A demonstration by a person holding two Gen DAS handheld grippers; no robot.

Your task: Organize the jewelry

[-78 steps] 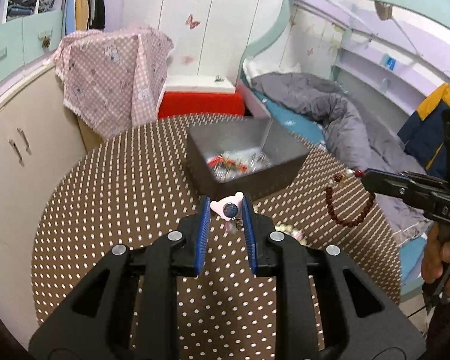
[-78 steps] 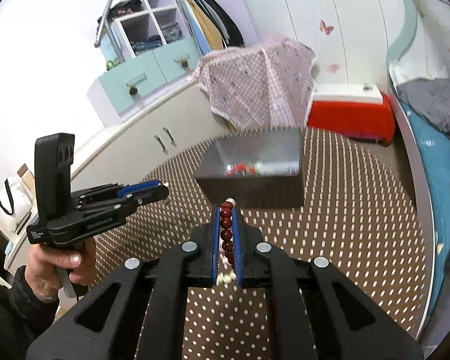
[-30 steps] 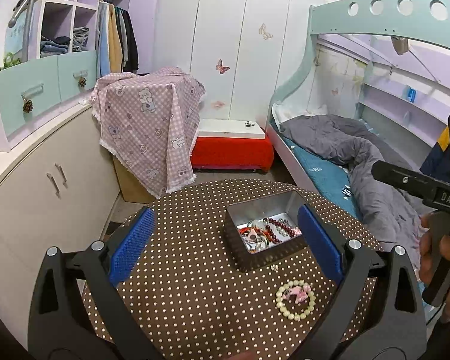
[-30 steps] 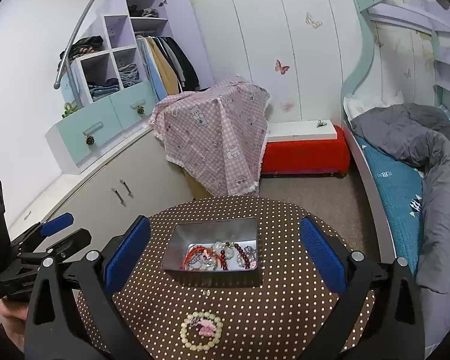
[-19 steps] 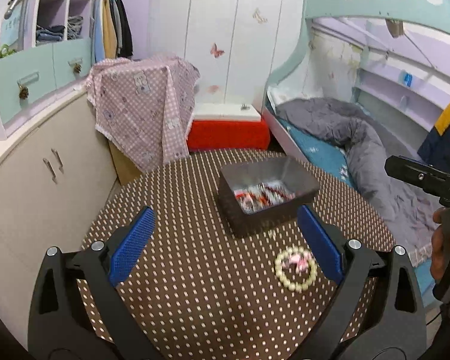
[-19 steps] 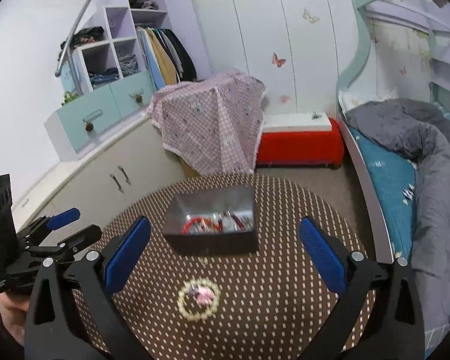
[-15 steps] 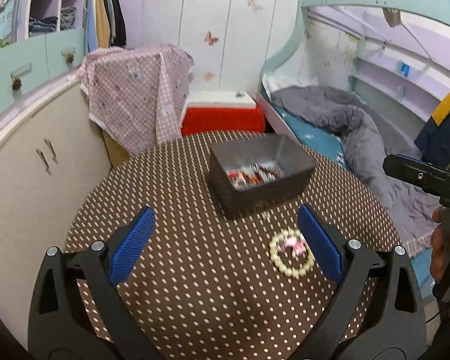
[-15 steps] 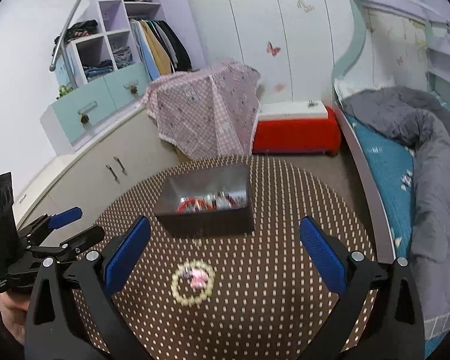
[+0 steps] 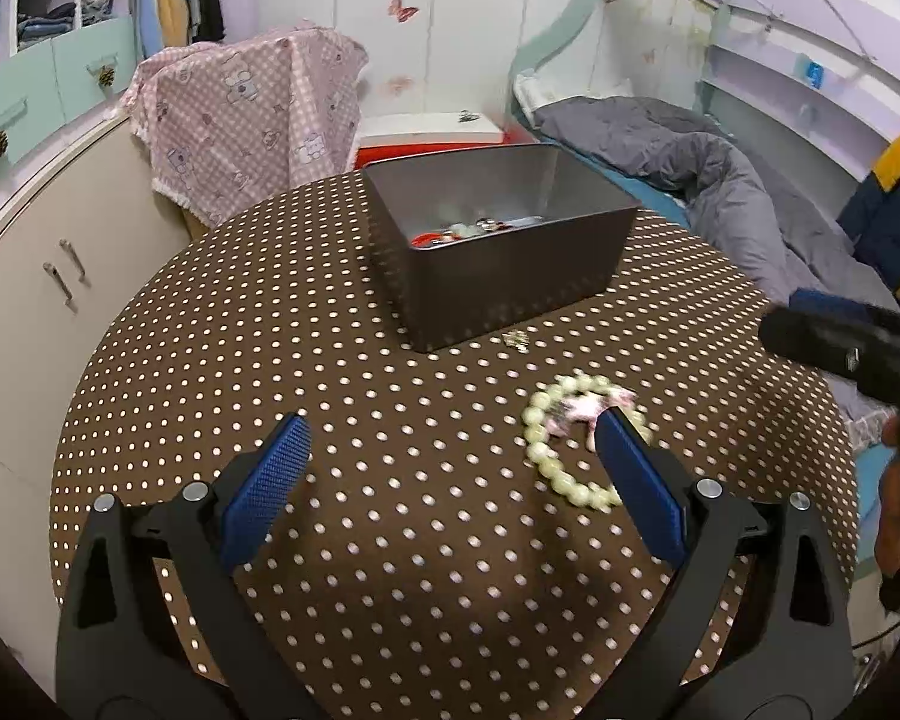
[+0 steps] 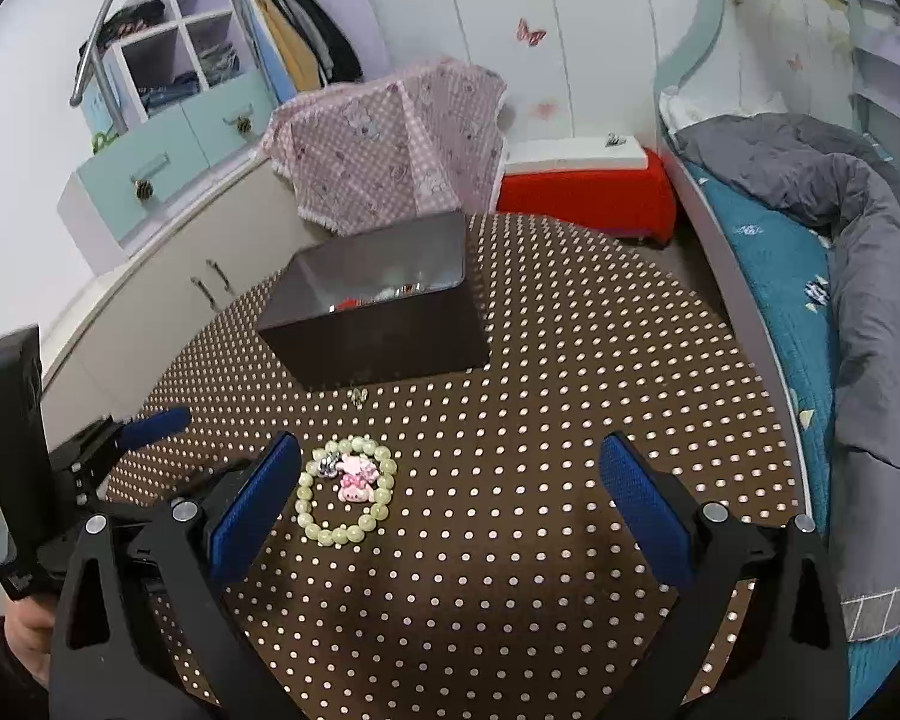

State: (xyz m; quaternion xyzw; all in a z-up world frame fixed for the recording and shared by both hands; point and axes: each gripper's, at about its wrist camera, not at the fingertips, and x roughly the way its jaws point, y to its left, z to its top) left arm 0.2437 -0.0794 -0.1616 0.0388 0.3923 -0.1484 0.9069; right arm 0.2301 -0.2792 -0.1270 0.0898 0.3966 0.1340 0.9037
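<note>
Dotted round surface [image 10: 570, 360] had bare room right of the box [image 10: 378, 324]. Pearl bracelet [image 10: 345, 495] lay near its front, a tiny piece [image 10: 359, 397], maybe an earring, between. Left tongs [image 9: 450, 468] and right tongs [image 10: 450, 492] both gaped wide, holding nothing.

both wrist cams low over table [image 9: 342, 324], share box [image 10: 384, 330]

This is a child's bedroom in a home. A bed [image 10: 810, 252] with a rumpled grey duvet [image 10: 870, 228] sits under a curved teal frame, butterfly decals [image 10: 531, 33] dot the white wall panels, and an open wardrobe [image 10: 294, 42] holds hanging clothes beside shelf cubbies and mint-green drawers [image 10: 168, 162]. A pink checked cloth with cartoon bears [image 10: 390, 144] drapes some furniture, and a round table [image 10: 570, 360] wears a brown polka-dot cover
</note>
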